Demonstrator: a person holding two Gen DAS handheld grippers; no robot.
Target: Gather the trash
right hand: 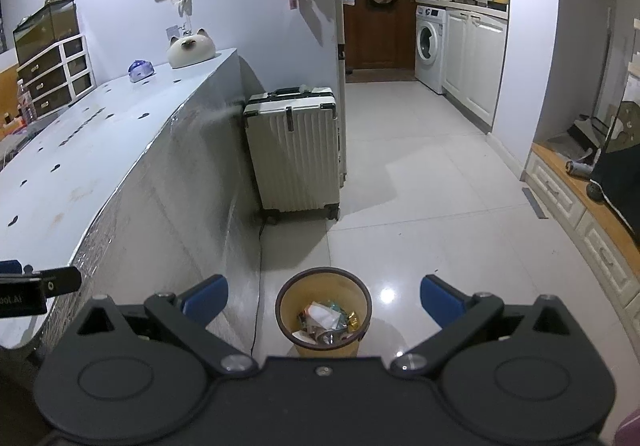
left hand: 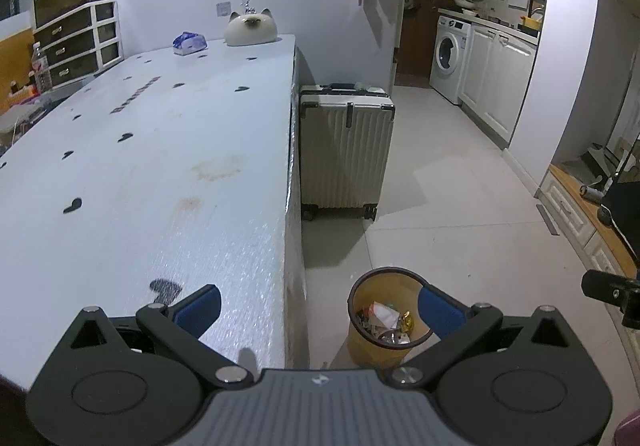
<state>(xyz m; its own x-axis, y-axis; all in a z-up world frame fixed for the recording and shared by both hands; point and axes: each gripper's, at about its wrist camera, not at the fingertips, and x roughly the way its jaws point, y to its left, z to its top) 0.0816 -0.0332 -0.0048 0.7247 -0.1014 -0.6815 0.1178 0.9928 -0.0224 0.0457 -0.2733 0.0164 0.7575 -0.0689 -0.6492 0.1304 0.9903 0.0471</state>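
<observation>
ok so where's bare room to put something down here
The long table top is bare up to the tissue pack and cat figurine at its far end. Open floor lies right of the suitcase. The trash bin is crowded.

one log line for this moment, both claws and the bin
left claw open, empty | right claw open, empty | trash bin on floor beside table, wrappers inside

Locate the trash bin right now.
The trash bin stands on the floor tiles beside the table's near end, low centre in both wrist views, nearer than the white suitcase.
</observation>
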